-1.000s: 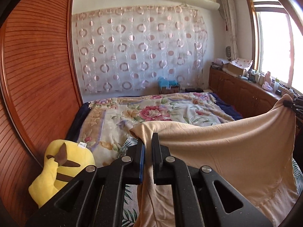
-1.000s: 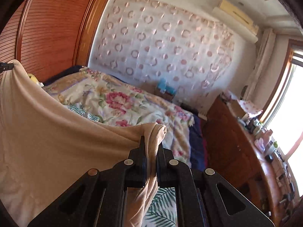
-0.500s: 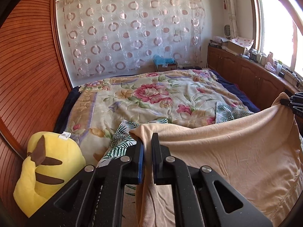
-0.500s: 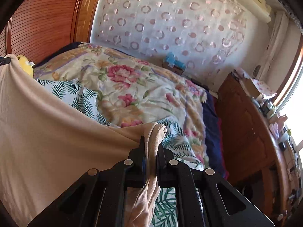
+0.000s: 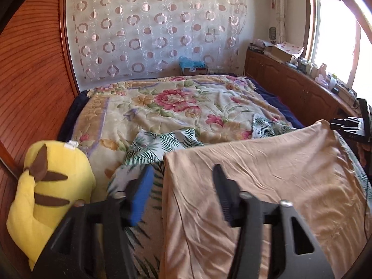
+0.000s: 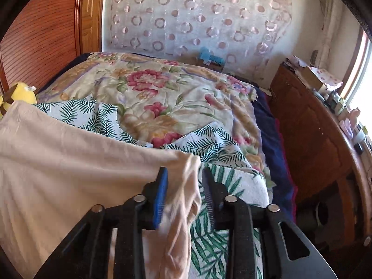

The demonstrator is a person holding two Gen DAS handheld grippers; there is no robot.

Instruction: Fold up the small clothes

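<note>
Floral bed (image 5: 176, 107): both jaws opening around beige garment (image 5: 267, 174), pads clear; no legible writing.

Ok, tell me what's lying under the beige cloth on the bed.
Under the beige cloth a palm-leaf print fabric pokes out along its far edge and beside it, lying on the floral blanket. How far the leaf fabric runs beneath, and anything else there, is covered.

Left gripper (image 5: 183, 176): black plastic fingers, one blue ribbed pad, silver pivot screws. Right gripper (image 6: 183, 181): identical build, triangular cut-outs.
</note>
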